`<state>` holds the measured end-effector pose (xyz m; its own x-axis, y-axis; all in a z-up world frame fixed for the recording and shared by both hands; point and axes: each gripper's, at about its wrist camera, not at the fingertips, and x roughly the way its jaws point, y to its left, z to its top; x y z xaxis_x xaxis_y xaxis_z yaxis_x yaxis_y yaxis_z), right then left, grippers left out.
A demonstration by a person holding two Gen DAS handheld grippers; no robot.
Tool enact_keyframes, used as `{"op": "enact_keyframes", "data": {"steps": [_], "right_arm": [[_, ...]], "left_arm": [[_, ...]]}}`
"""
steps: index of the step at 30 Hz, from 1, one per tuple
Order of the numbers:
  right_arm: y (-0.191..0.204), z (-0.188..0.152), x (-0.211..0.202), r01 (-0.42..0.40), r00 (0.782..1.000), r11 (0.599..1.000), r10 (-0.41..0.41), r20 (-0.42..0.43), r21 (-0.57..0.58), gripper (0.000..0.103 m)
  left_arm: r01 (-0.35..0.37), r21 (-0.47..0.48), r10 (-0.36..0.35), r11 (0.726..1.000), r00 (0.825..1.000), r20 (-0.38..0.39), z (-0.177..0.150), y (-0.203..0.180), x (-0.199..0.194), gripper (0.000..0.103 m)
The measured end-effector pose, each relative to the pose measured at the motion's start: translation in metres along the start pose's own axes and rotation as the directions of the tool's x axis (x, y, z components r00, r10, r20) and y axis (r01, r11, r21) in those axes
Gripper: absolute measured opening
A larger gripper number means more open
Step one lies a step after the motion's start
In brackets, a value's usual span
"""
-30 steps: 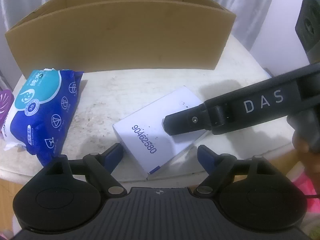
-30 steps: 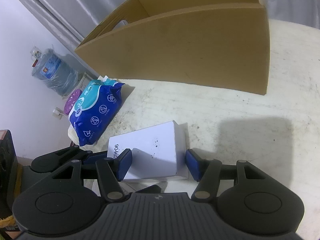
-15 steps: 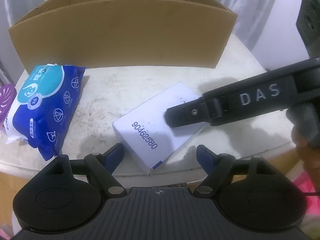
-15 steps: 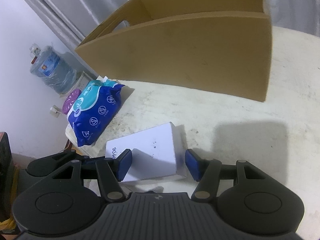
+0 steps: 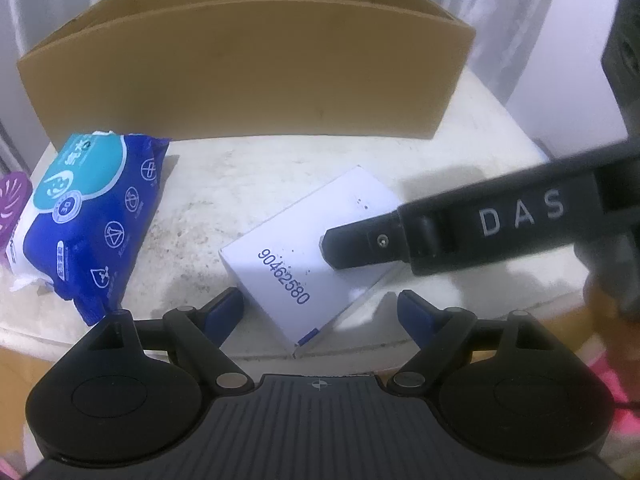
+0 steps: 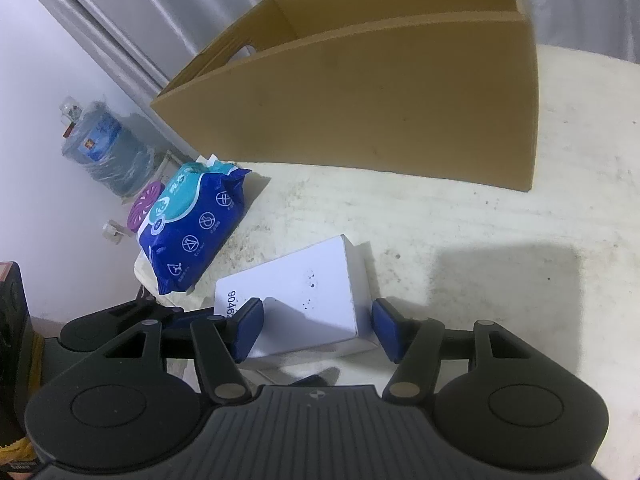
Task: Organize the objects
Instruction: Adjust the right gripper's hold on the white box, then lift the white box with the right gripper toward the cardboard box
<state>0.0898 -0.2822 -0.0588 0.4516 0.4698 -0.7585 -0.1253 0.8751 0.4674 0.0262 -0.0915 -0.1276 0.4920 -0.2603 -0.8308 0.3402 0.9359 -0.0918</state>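
A white box (image 5: 304, 240) printed with a number lies flat near the table's front edge, also in the right wrist view (image 6: 304, 292). My left gripper (image 5: 320, 310) hovers over its near corner. Its jaws are opening; the corner sits between the blue pads, untouched. My right gripper (image 6: 317, 329) straddles the box's other end, open, with a thin gap at its right pad. One of its black fingers (image 5: 360, 242) reaches over the box top. A blue wet-wipes pack (image 5: 92, 216) (image 6: 196, 224) lies to the left. An open cardboard box (image 5: 248, 72) (image 6: 360, 100) stands behind.
The stained white table (image 5: 240, 168) (image 6: 500, 220) ends just under both grippers. A purple disc (image 5: 14, 200) (image 6: 144, 204) sits past the wipes at the left edge. A large water bottle (image 6: 100, 144) stands on the floor by the wall.
The left gripper's pads have spread a little wider. The white box, the wipes pack and the right gripper have stayed where they were.
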Motion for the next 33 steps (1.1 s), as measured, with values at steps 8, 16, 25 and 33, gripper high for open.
{"op": "enact_keyframes", "data": {"steps": [8, 16, 25, 33], "right_arm": [[0.005, 0.0, 0.0, 0.003, 1.0, 1.0, -0.003, 0.0, -0.003, 0.061], [0.003, 0.003, 0.0, 0.016, 1.0, 0.999, -0.015, 0.016, -0.028, 0.06], [-0.003, 0.003, -0.002, 0.003, 1.0, 1.0, -0.003, 0.016, -0.007, 0.059], [-0.004, -0.002, -0.001, 0.0, 1.0, 1.0, 0.0, 0.015, -0.003, 0.061]], "left_arm": [[-0.005, -0.03, 0.005, 1.0, 1.0, 0.0, 0.003, 0.002, -0.002, 0.082], [-0.027, 0.017, 0.027, 0.999, 1.0, -0.007, -0.004, -0.004, -0.007, 0.074], [-0.052, 0.047, 0.052, 0.998, 0.999, 0.003, -0.009, -0.001, -0.008, 0.071], [-0.056, 0.078, 0.054, 0.995, 0.998, 0.029, -0.012, -0.007, -0.018, 0.07]]}}
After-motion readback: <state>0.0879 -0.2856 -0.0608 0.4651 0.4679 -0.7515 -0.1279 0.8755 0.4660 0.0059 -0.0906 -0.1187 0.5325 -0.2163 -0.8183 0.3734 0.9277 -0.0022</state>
